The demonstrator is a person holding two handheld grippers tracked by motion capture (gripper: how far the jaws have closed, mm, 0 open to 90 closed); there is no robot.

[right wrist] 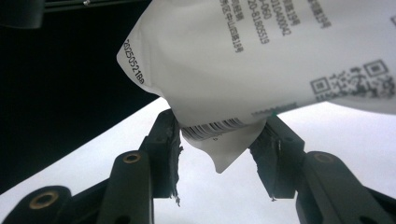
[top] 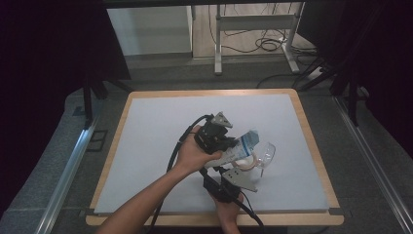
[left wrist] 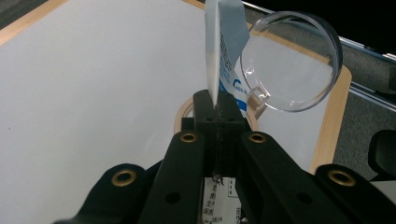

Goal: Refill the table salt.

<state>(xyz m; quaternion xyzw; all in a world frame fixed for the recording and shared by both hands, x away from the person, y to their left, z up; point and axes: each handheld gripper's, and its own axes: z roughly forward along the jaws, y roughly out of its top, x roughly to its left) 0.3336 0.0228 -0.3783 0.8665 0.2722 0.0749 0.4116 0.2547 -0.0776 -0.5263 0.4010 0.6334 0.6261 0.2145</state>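
You've got the white pouch held up off the worktop between both grippers, roughly over the middle of the white mat and a bit toward your side. Your left gripper has its jaws pinched right down on the flat sealed edge of the pouch; in the left gripper view the pouch stands up thin and edge-on straight out of the closed jaws, blue print on the side facing right. Your right gripper comes in from below, nearer the front edge of the worktop, and its jaws sit about half open around the bottom corner of the pouch. In the right gripper view that barcode corner hangs down between the two black jaws, and both pads look pressed against the bag's sides, so it reads as a grip on the pouch, not a loose hover. Just past the pouch's far end there's a clear plastic cup tipped on its side, touching or nearly touching the pouch; I can't tell which from the high view. In the left gripper view the cup shows its round open mouth just right of the pouch. Under the pouch lies a pale ring, flat on the mat, and it peeks out either side of your left jaws as a tan ring.
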